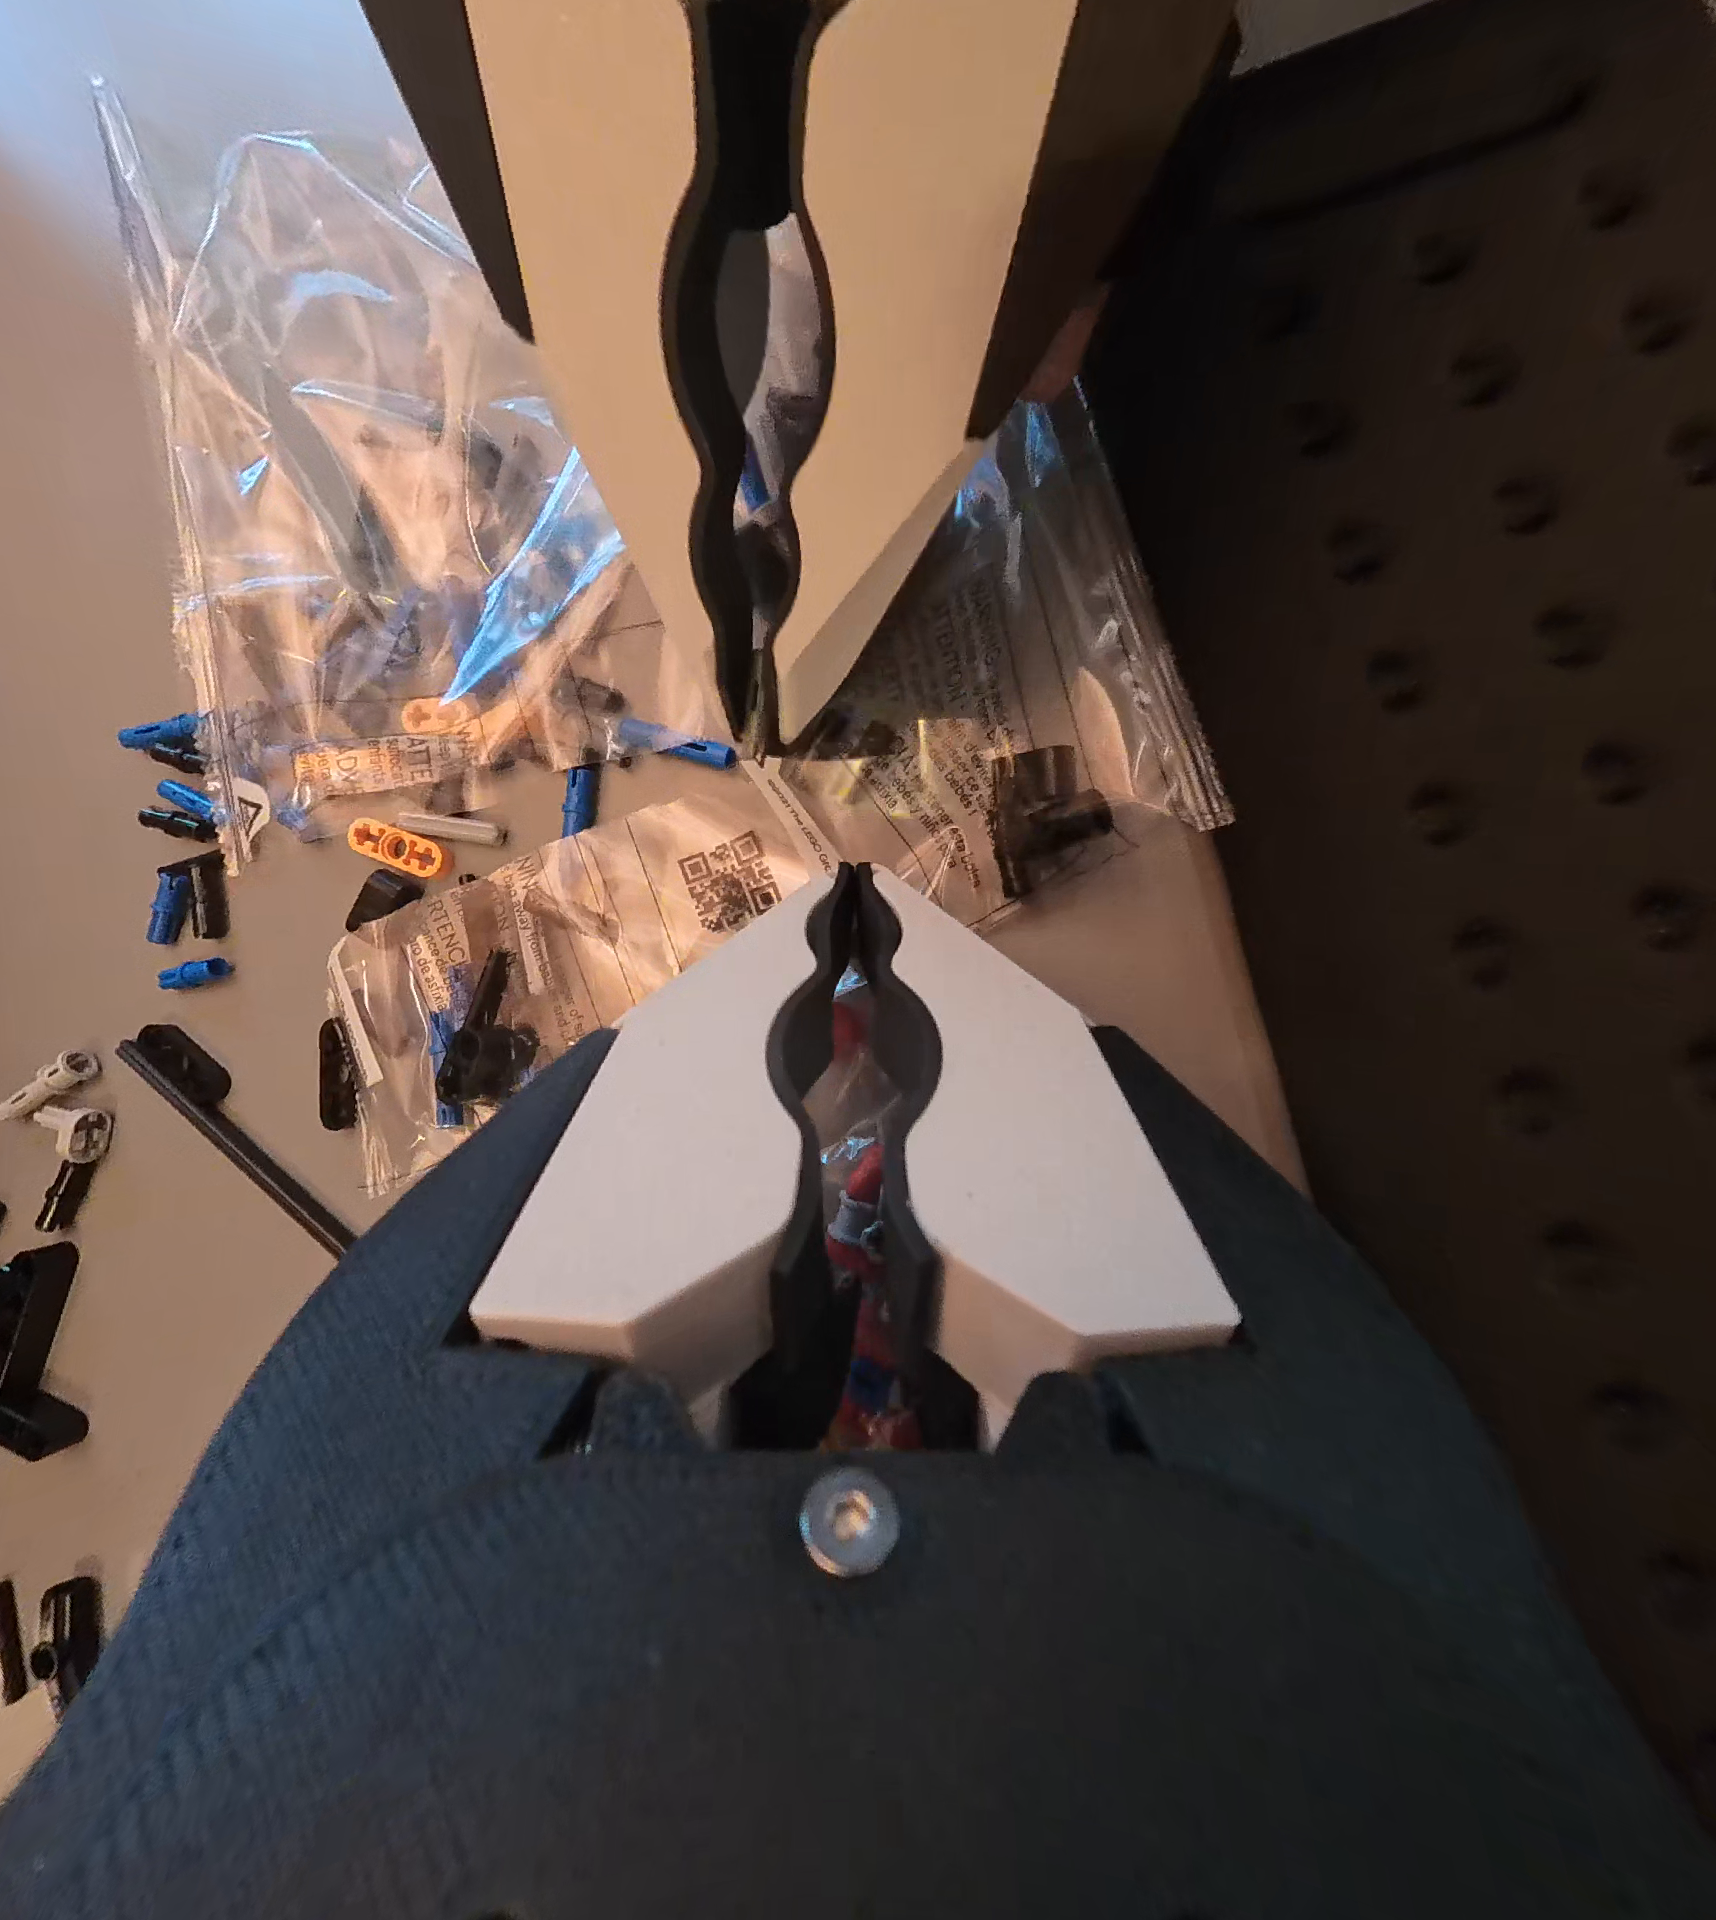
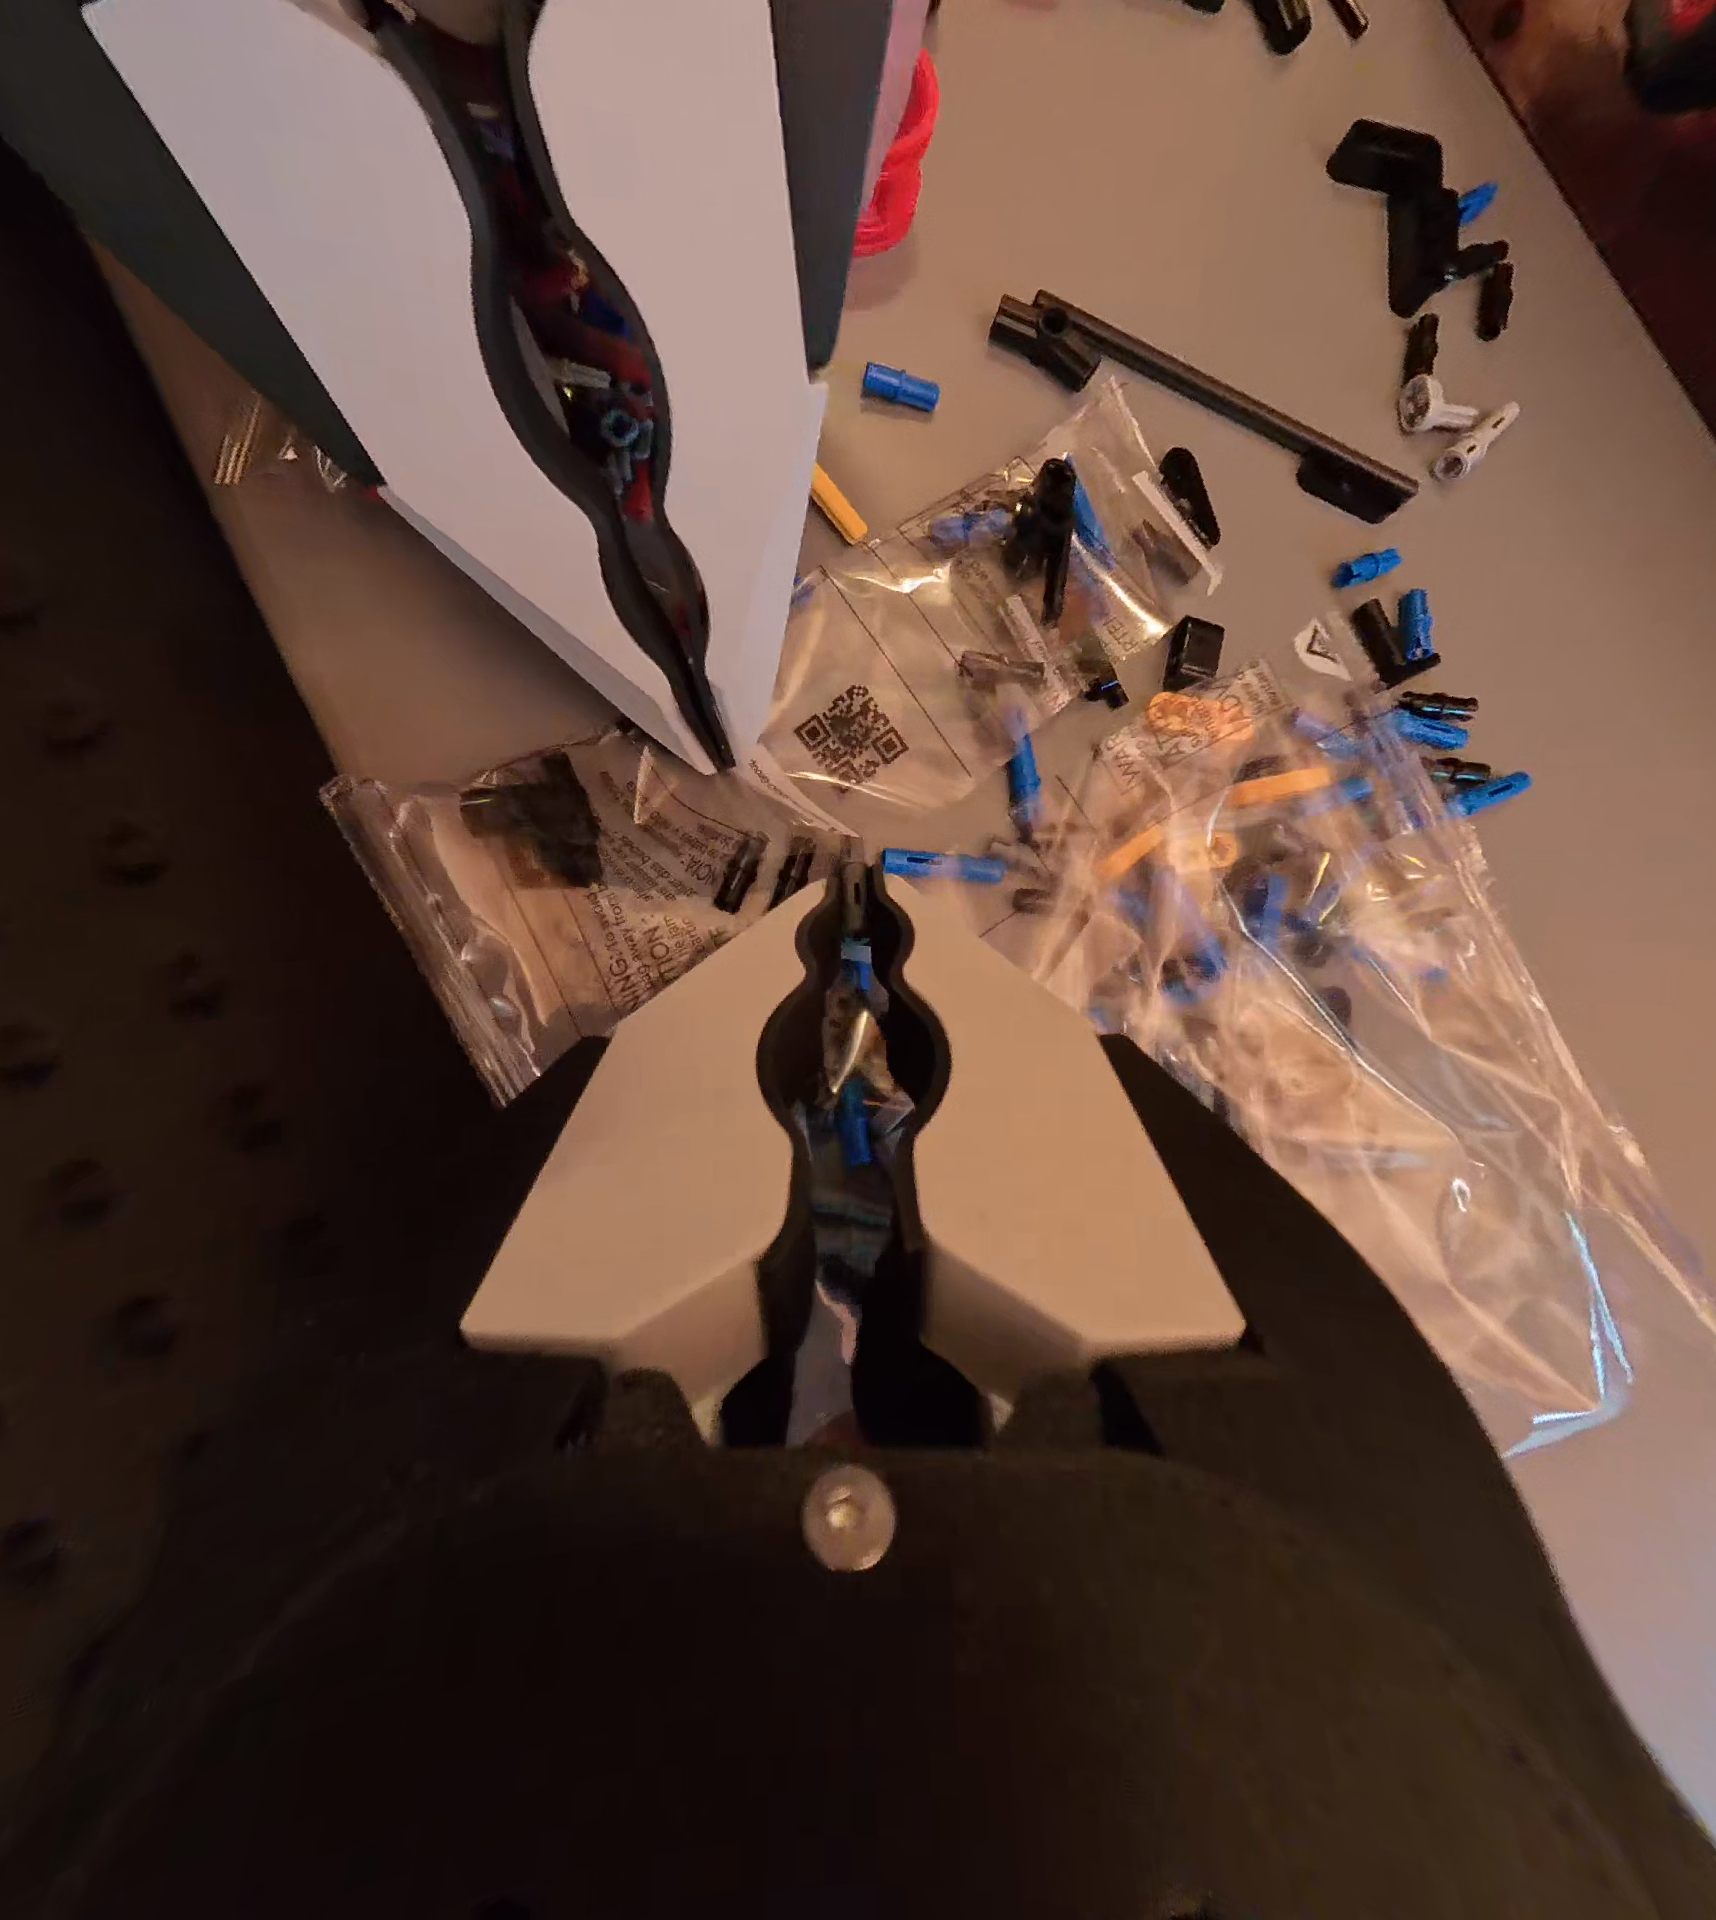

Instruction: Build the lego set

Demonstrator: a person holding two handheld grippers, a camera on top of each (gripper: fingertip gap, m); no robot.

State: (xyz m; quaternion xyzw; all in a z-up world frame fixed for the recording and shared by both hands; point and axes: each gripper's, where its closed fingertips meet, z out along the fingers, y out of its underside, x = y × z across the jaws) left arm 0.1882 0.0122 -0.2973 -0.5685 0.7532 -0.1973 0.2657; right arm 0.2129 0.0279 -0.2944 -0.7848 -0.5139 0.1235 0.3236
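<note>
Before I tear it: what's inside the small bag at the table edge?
The small bag holds a clump of black pieces. Printed text and both grippers' tips cover the rest.

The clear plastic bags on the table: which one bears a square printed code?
The middle bag, lying between the large crumpled bag of blue pins and the small bag at the table edge; neither shows a code.

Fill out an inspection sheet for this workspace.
Surface: pale table, lit unevenly.
Job's things: loose blue pins, black beams, long black axle, orange piece, white connectors.
Clutter: clear plastic bags, some opened, some holding parts.
Grippers: left claw and right claw both shut, tips meeting at a small bag by the table edge.
Cables: nothing seen.
Surroundings: dark dimpled mat beside the table.
</note>
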